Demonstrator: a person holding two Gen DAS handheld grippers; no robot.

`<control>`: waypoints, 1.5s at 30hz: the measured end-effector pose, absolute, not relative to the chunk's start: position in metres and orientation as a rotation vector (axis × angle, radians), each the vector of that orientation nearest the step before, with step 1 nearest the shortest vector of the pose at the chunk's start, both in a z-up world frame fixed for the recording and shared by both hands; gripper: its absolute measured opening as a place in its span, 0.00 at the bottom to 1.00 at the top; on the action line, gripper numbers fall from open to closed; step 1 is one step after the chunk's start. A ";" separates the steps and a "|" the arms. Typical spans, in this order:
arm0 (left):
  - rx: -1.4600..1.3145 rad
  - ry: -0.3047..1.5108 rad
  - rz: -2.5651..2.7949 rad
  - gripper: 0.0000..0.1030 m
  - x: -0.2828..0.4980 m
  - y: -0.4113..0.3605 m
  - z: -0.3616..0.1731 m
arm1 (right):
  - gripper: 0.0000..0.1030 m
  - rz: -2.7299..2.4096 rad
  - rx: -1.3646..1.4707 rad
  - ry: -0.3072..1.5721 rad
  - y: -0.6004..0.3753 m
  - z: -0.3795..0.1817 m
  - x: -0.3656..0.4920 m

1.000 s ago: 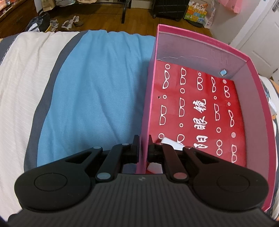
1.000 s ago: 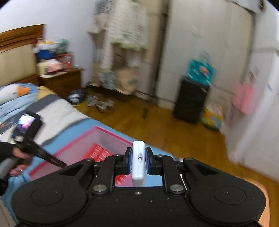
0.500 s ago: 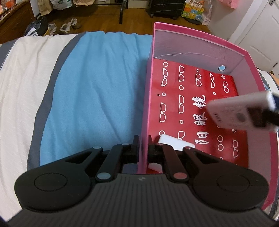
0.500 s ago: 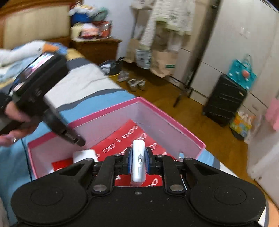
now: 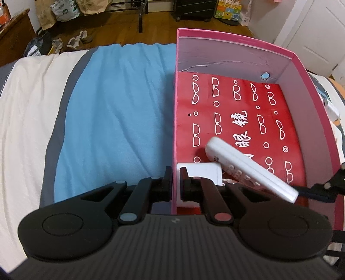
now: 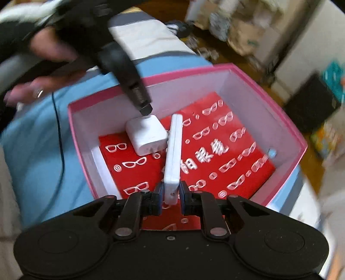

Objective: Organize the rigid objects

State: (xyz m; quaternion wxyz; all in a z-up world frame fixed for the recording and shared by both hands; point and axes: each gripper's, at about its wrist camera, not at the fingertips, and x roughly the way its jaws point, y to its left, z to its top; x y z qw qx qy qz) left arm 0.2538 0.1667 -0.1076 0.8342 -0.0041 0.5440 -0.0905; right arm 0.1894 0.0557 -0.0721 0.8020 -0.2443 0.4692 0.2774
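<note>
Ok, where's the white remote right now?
The white remote is clamped in the right gripper, angled down inside the pink box, its far end beside the white charger block near the wall pinched by the left gripper.

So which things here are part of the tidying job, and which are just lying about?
Part of the job:
- pink box
- white remote, held by the right gripper
- white charger block in the box
- left gripper, clamped on the box wall

Lying about:
- blue blanket
- shoes
- black suitcase

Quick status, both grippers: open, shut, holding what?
Left gripper: shut on the pink box, pinching its side wall.
Right gripper: shut on the white remote, held inside the box.
</note>
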 end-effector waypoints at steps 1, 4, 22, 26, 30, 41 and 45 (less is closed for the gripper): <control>-0.009 1.153 -0.191 0.06 0.253 0.167 -0.108 | 0.18 0.601 -0.472 1.046 0.055 -0.073 0.193; -0.013 1.154 -0.189 0.06 0.253 0.167 -0.107 | 0.19 0.645 -0.226 1.168 0.049 -0.074 0.203; -0.016 1.153 -0.181 0.06 0.252 0.167 -0.107 | 0.31 0.642 -0.286 0.949 0.087 -0.071 0.226; -0.017 1.152 -0.182 0.06 0.251 0.167 -0.107 | 0.31 0.587 -0.380 0.969 0.093 -0.081 0.228; -0.022 1.153 -0.186 0.06 0.251 0.169 -0.108 | 0.35 0.529 -0.310 1.011 0.075 -0.074 0.225; -0.041 1.139 -0.189 0.06 0.251 0.174 -0.105 | 0.50 0.392 -0.051 0.914 -0.061 -0.011 0.185; -0.036 1.132 -0.184 0.03 0.249 0.173 -0.105 | 0.50 0.286 -0.034 0.941 -0.101 -0.033 0.181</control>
